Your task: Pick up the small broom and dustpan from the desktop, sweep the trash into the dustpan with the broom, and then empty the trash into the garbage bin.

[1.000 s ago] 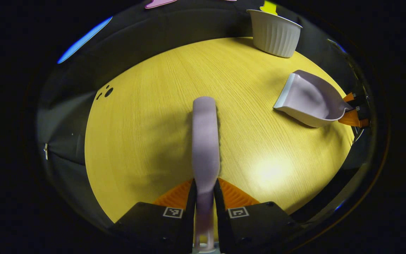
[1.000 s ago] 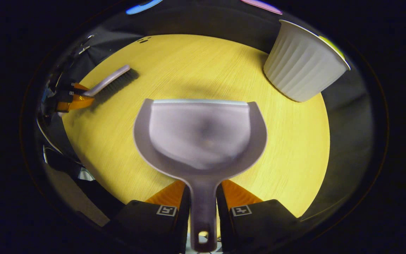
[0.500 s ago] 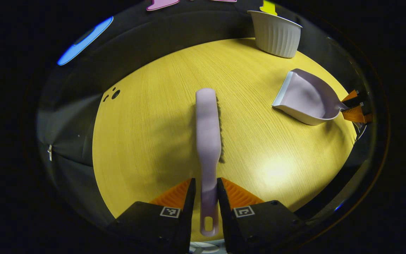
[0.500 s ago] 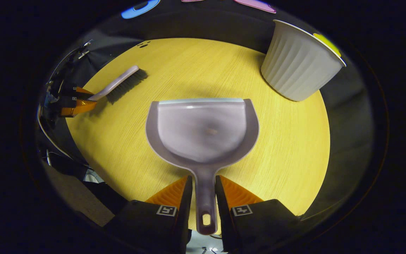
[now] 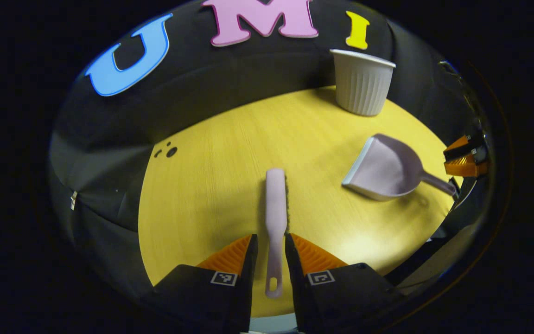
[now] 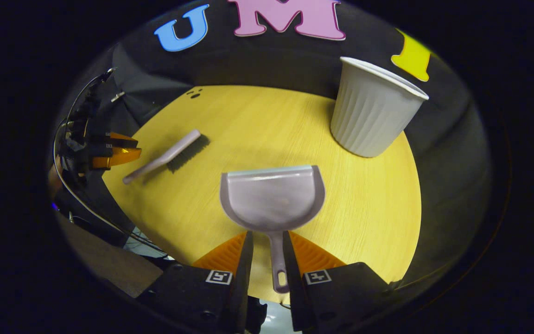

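Broom (image 5: 276,204) flat on desk (image 5: 211,195), handle end lying between fingers of left hand-held gripper (image 5: 271,253), jaws parted, not pressing it. Dustpan (image 6: 272,197) flat on desk, handle between fingers of right hand-held gripper (image 6: 267,250), jaws likewise apart. Ribbed garbage bin (image 6: 371,120) upright beyond dustpan, near desk's far edge.
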A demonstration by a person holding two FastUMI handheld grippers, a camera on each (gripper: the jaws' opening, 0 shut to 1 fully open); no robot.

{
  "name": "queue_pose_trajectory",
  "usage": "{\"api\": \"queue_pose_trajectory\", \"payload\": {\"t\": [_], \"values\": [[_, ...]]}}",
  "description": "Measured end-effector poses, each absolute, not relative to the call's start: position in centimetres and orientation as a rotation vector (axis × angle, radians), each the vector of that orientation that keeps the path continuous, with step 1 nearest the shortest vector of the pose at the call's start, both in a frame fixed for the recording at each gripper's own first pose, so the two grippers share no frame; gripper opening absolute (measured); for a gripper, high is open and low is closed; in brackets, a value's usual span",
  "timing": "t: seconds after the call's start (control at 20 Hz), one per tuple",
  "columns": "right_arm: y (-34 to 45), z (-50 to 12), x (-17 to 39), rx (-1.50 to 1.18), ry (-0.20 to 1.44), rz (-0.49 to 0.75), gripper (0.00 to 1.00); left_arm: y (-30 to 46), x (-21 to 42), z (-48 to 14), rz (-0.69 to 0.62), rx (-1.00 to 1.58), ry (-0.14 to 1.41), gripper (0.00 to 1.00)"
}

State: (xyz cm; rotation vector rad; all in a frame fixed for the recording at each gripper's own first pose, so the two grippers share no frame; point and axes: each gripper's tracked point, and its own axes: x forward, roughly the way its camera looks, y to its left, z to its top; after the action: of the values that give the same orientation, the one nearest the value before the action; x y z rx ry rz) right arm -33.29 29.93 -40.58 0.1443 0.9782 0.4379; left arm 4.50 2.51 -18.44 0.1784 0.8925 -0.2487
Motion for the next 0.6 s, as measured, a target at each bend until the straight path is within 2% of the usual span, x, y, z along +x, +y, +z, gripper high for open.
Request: {"api": "queue_pose_trajectory", "payload": {"t": [0.3, 0.35, 0.45, 0.5, 0.6], "values": [[28.6, -33.3, -29.3, 0.175, 0.709, 0.389, 0.41, -0.6, 7.6, -9.8, -0.291, 0.062, 0.614, 0.40], [28.3, -32.2, -28.7, 0.181, 0.675, 0.383, 0.39, -0.8, 8.0, -8.4, -0.290, 0.055, 0.575, 0.40], [28.0, -30.0, -27.7, 0.196, 0.614, 0.373, 0.41, -1.4, 8.8, -5.3, -0.283, 0.030, 0.500, 0.40], [27.7, -28.9, -27.2, 0.200, 0.585, 0.364, 0.39, -1.8, 9.0, -3.8, -0.284, 0.009, 0.463, 0.40], [27.2, -27.0, -26.6, 0.205, 0.537, 0.354, 0.41, -2.6, 9.5, -1.1, -0.298, -0.033, 0.396, 0.40]]}}
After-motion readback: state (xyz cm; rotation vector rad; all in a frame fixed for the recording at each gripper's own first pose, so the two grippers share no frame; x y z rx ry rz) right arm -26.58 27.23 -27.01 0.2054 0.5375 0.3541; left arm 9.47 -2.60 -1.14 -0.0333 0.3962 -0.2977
